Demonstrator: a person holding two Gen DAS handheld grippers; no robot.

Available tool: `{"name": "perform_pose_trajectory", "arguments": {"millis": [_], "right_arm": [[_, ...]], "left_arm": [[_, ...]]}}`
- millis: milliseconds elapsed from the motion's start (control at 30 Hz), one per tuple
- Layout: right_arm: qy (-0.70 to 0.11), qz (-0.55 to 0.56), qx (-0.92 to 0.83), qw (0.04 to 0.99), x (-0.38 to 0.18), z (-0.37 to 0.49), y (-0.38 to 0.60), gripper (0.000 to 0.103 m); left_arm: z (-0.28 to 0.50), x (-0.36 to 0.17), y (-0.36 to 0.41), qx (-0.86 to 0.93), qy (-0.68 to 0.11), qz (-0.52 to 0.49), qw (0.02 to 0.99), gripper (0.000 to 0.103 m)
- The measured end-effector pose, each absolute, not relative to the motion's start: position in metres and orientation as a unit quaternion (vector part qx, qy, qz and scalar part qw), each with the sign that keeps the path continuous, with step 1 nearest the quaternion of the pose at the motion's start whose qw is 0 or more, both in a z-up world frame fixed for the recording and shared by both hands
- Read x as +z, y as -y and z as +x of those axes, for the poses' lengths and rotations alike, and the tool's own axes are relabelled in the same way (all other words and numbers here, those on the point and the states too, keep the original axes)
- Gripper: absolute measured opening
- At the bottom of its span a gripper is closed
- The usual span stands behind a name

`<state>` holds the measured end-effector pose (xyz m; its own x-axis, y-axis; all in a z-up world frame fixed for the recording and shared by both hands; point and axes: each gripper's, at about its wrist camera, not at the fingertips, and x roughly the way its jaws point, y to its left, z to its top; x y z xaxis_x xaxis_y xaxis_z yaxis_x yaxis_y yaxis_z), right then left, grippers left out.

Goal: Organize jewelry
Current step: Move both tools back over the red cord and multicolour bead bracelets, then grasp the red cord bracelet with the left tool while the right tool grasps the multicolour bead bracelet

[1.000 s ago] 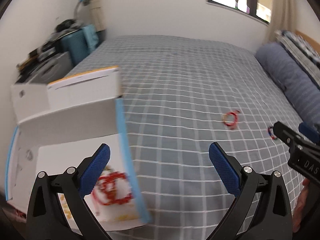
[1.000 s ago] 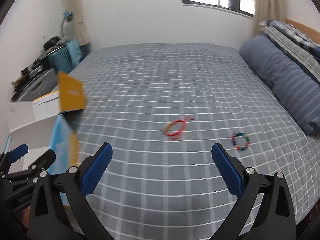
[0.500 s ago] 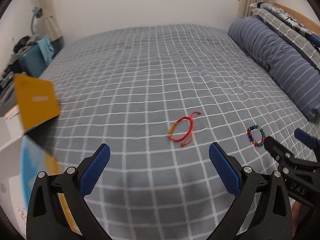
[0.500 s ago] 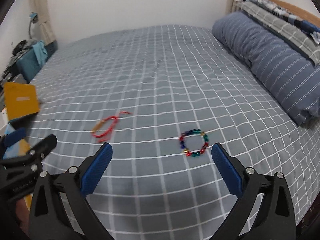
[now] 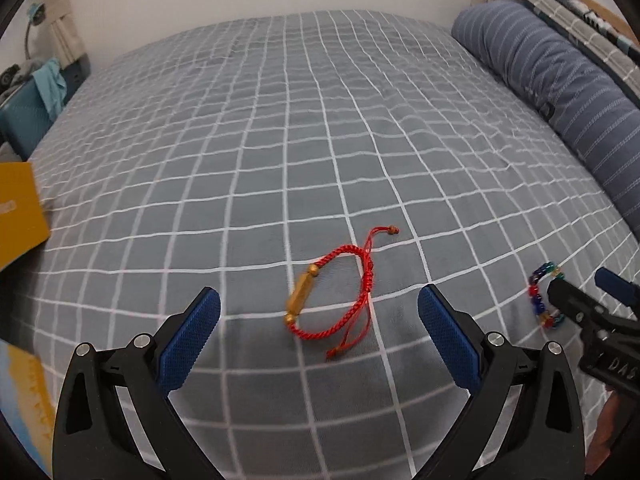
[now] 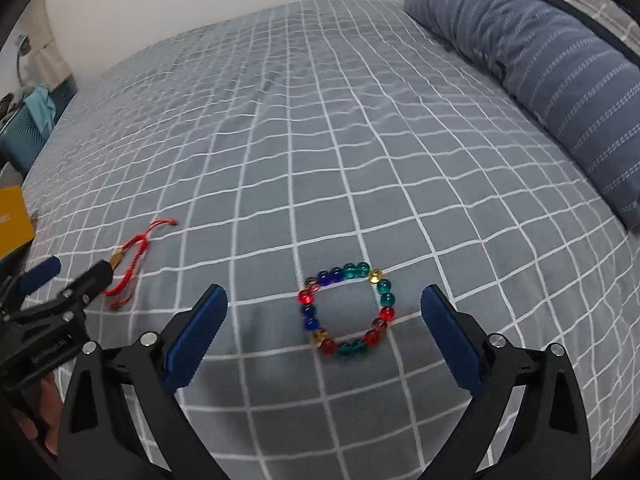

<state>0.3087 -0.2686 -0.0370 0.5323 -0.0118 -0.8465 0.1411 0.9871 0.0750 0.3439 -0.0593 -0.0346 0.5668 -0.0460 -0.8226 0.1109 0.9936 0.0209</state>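
Both grippers have swung away from the open box and closed in on the bed [image 5: 320, 128], each now lined up on its own bracelet. Only a yellow flap of the box [image 5: 18, 216] shows, at the left edge of the bed. The left gripper [image 5: 319, 326] hangs wide open and empty, its blue pads either side of the red cord bracelet [image 5: 334, 290], which lies flat on the checked cover with its gold tube bead turned toward the left pad. The right gripper [image 6: 324, 332] is equally spread and holds nothing; the beaded bracelet [image 6: 346, 312] lies as an open ring between its pads, to the right of the red one. Neither gripper appears to touch the cover. Framing each piece this way likely sets up two simultaneous pinches, though thin cord on soft fabric may slip.
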Motion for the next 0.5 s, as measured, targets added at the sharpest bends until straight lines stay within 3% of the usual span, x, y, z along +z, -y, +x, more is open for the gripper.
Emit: {"name": "perform_pose_trajectory", "arguments": {"millis": [400, 467, 500], "right_arm": [[-0.507, 0.079, -0.060, 0.856, -0.065, 0.319, 0.282, 0.075], [-0.510, 0.078, -0.062, 0.854, -0.067, 0.320, 0.282, 0.070], [-0.510, 0.080, -0.061, 0.854, -0.067, 0.320, 0.283, 0.068]], "left_arm": [[0.365, -0.073, 0.062, -0.056, -0.478, 0.041, 0.876, 0.095], [0.365, -0.073, 0.061, -0.058, -0.480, 0.039, 0.875, 0.091], [0.366, -0.073, 0.061, -0.059, -0.482, 0.041, 0.873, 0.084]]}}
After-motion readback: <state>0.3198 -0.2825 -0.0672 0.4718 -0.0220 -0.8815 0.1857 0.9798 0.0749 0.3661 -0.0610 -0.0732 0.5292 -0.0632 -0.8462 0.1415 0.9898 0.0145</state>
